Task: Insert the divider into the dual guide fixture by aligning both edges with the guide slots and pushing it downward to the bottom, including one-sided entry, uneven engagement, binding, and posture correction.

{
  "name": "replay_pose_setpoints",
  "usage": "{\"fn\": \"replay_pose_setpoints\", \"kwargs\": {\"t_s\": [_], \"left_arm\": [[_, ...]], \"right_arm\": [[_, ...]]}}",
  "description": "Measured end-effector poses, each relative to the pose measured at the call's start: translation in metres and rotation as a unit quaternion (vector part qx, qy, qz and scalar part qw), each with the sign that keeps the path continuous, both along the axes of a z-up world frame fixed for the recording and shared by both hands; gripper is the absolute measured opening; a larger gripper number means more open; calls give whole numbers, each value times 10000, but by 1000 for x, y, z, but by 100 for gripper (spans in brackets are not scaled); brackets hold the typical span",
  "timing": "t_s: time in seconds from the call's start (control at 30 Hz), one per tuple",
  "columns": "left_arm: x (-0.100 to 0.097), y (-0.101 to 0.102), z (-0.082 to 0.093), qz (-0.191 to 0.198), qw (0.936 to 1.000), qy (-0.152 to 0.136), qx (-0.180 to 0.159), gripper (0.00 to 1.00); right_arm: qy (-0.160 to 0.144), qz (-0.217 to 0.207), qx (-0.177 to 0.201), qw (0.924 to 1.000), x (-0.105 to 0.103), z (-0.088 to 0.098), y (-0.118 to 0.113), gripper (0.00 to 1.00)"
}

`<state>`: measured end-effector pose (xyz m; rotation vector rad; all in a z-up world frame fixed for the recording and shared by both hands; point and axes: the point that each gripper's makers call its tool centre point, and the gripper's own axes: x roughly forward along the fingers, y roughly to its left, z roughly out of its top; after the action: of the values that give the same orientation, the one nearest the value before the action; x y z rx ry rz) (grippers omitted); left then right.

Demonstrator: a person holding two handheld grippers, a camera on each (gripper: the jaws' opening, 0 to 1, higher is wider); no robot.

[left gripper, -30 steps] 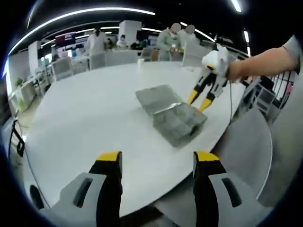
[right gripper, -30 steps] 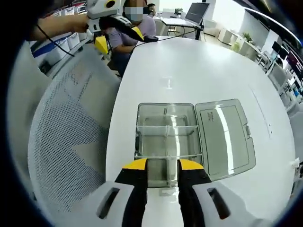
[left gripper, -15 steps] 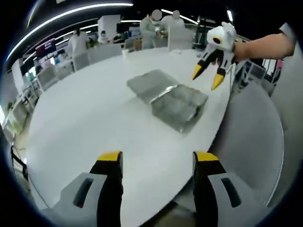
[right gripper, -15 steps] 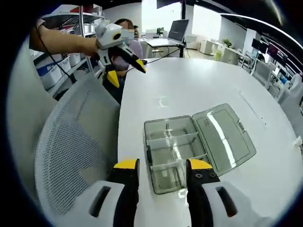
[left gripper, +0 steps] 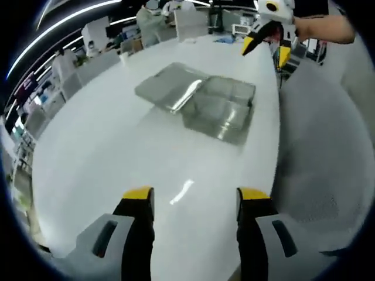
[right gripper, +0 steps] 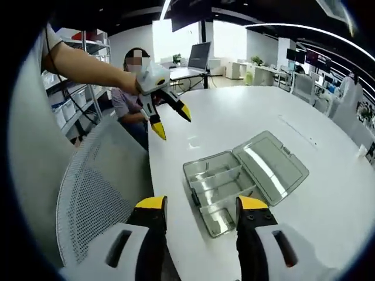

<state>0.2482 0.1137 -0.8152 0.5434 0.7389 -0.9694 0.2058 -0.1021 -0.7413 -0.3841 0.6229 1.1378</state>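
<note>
Table white and round, open clear box near edge, office behind

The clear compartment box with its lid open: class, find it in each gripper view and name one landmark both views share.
Left gripper view: clear compartment box upper middle, lid toward the left.
Right gripper view: the box centre, just above this tool's jaws, lid toward the right.
Shared landmark: the white mesh chair by the table edge.
</note>
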Motion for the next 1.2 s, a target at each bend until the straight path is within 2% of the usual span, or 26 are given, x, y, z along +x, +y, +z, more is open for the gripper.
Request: {"fn": "replay_pose_setpoints", "kwargs": {"t_s": [0.2,0.43,0.57,0.67,0.73,1.0,1.2], "left_arm": [[13,-1,-9,-333,9993,85,165,52],[21,4,-31,-675,9962,230,491,49],[27,1,-33,-706,9960,275,463,48],[23,-1,-40,-900,9934,407,575,48],[24,-1,-44,-988,9922,397,651,47],[33,-2,-47,-1097,9903,500,685,43],[31,-2,-51,-1230,9879,595,728,40]], "right_arm": [[-25,-216,106,9997,-9,7,-7,45],[-22,-440,199,9988,-16,14,-16,45],[5,-452,196,9988,-21,14,-18,45],[18,-484,180,9987,-22,13,-21,45],[19,-544,217,9983,-22,14,-22,45],[6,-581,255,9980,-22,17,-21,45],[19,-611,291,9977,-23,16,-20,45]]}}
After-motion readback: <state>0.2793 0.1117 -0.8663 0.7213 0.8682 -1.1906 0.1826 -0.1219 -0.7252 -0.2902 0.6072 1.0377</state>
